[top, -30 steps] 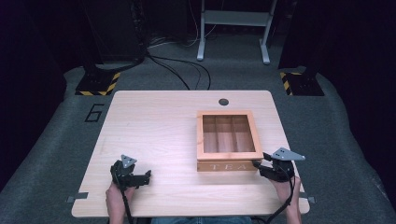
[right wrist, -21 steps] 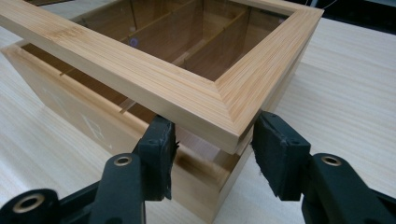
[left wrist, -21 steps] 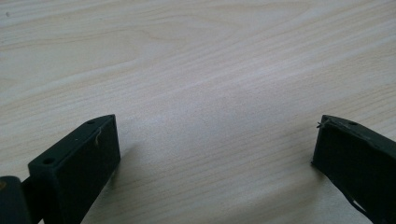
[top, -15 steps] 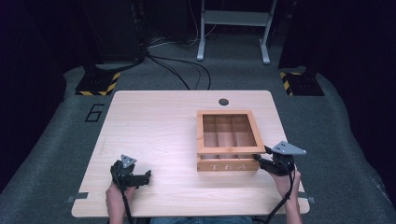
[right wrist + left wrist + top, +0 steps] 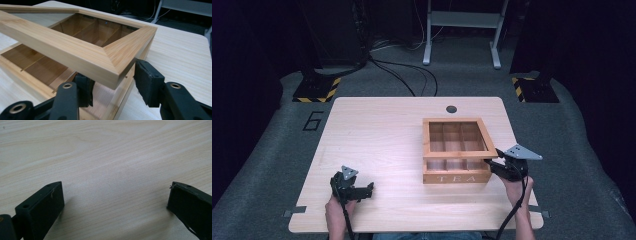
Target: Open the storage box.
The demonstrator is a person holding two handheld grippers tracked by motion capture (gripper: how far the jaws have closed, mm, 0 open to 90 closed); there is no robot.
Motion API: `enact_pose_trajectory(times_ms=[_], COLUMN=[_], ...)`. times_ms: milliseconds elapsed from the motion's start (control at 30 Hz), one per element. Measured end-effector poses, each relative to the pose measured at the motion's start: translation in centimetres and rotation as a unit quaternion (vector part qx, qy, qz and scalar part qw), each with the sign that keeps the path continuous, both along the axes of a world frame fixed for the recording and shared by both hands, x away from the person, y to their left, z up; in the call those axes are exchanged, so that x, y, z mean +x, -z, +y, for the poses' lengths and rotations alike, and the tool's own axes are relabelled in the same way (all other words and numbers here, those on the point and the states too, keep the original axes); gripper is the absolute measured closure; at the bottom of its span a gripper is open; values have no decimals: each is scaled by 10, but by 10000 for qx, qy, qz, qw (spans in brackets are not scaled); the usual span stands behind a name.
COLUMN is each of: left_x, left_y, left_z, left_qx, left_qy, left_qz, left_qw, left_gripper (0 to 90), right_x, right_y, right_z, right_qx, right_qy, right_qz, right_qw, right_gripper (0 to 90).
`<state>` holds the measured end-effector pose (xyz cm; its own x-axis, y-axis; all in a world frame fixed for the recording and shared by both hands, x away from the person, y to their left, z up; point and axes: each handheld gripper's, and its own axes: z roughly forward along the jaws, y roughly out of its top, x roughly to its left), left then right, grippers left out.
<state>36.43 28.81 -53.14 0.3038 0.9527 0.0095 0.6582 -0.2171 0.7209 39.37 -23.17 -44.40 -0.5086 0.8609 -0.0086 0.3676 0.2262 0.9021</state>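
Observation:
A wooden tea box [image 5: 457, 177] with "TEA" on its front stands right of the table's middle. Its framed lid [image 5: 457, 152] is raised at the front and hinged at the back. My right gripper [image 5: 493, 164] is at the box's front right corner, shut on the lid's corner [image 5: 117, 67]: one pad [image 5: 147, 80] presses the outer side, the other jaw sits under the frame. Divided compartments [image 5: 37, 67] show beneath the lid. My left gripper [image 5: 368, 190] rests open at the front left of the table [image 5: 377, 130], with bare wood [image 5: 105, 152] between its jaws.
A dark round hole [image 5: 451, 109] sits near the table's far edge. Beyond the table are two stands with yellow-black stripes [image 5: 317, 90] [image 5: 532, 87], cables and a white frame [image 5: 462, 30]. A "6" [image 5: 313, 121] marks the floor at left.
The right gripper has moved in to the box's front right corner and lifted the front of the lid. The left gripper has stayed put.

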Motion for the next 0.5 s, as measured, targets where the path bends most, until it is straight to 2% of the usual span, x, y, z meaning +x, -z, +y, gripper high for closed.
enact_pose_trajectory(times_ms=[133, 200, 300, 500], left_x=[0, 0, 0, 0], left_y=[1, 1, 0, 0], left_z=[-1, -1, -1, -1], left_qx=[3, 19, 18, 15], left_qy=[-28, -32, -19, -20], left_qz=[-59, -65, -53, -54], left_qw=[10000, 10000, 10000, 10000], left_gripper=[4, 4, 4, 4], right_x=[2, 3, 5, 11], right_y=[-2, -8, -13, -22], right_z=[0, 2, 2, 3], right_qx=[2, 67, 132, 128], right_qy=[64, 138, 183, 210], right_qz=[-146, -303, -411, -521], right_qw=[9999, 9994, 9989, 9983], right_gripper=[500, 504, 507, 532])
